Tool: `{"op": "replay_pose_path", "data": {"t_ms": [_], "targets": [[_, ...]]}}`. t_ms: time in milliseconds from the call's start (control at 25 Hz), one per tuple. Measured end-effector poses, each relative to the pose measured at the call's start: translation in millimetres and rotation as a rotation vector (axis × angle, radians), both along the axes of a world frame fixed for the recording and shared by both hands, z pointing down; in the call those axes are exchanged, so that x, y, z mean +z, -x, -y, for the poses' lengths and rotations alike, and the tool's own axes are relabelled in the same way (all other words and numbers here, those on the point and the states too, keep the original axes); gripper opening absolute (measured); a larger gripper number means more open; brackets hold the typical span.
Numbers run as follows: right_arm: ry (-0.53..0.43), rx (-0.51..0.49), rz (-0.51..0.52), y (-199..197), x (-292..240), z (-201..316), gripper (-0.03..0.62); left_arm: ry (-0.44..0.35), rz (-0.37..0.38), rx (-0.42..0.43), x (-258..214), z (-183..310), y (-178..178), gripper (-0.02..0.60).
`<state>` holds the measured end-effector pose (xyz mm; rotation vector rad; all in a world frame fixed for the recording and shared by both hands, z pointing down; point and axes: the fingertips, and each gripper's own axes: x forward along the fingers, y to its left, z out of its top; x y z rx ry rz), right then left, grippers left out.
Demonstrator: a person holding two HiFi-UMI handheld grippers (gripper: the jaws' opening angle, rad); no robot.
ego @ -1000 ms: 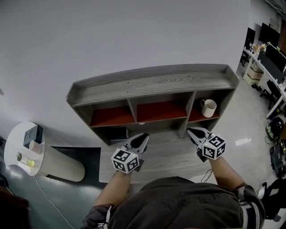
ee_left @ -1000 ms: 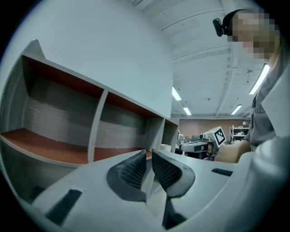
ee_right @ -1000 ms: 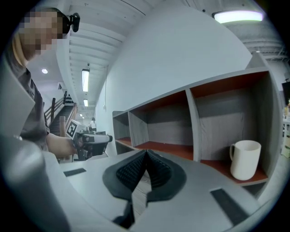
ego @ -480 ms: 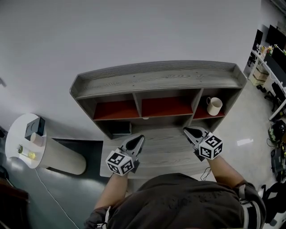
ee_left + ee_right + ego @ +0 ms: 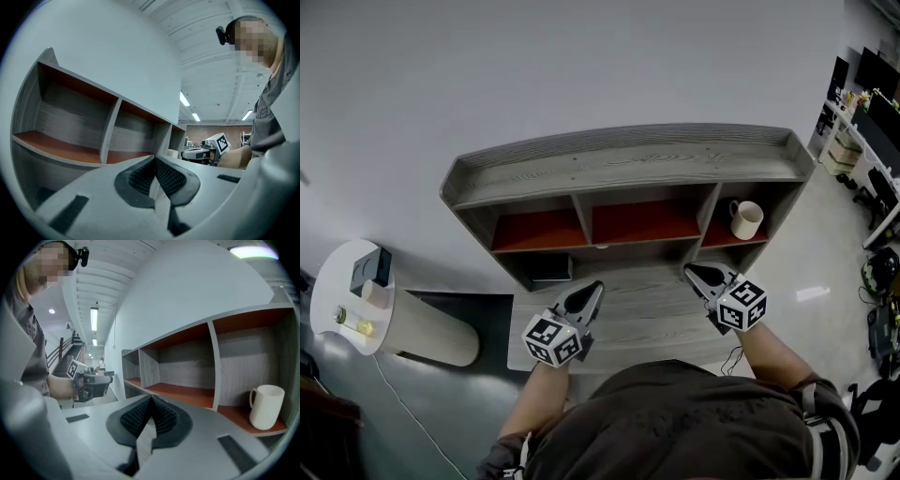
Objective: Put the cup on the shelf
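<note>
A white cup [image 5: 745, 219] with a handle stands upright in the right compartment of the grey shelf [image 5: 628, 167]; the right gripper view shows the cup [image 5: 266, 406] on the red shelf board. My left gripper [image 5: 591, 291] is shut with nothing in it, held over the desk in front of the middle compartment. My right gripper [image 5: 696, 275] is also shut and empty, just below and left of the cup's compartment. In the left gripper view the jaws [image 5: 154, 164] meet, and in the right gripper view the jaws [image 5: 150, 404] meet too.
The shelf has three red-floored compartments above a grey desk surface [image 5: 647, 314]. A dark box [image 5: 548, 270] sits under the left compartment. At the left stands a round white table [image 5: 352, 300] with small items. Office desks [image 5: 872, 122] lie far right.
The left gripper's jaws have closed and it drew back slightly toward the person. The right gripper stayed shut and shifted little. The view moved a bit.
</note>
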<state>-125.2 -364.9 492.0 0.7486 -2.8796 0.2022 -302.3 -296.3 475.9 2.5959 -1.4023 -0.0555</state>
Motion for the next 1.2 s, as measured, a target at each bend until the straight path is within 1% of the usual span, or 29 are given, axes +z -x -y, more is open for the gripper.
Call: {"op": "replay_pose_path", "data": {"t_ms": [440,1200], "targets": [[-0.015,0.000,0.000,0.7,-3.6,2.4,-0.010,0.004,0.011,0.010,-0.4,1.1,-2.4,0.005],[-0.021,-0.010,-0.015,1.8,-1.3,2.1,-0.011,0.014,0.002,0.016,4.4,0.7,-6.5,0.005]]}}
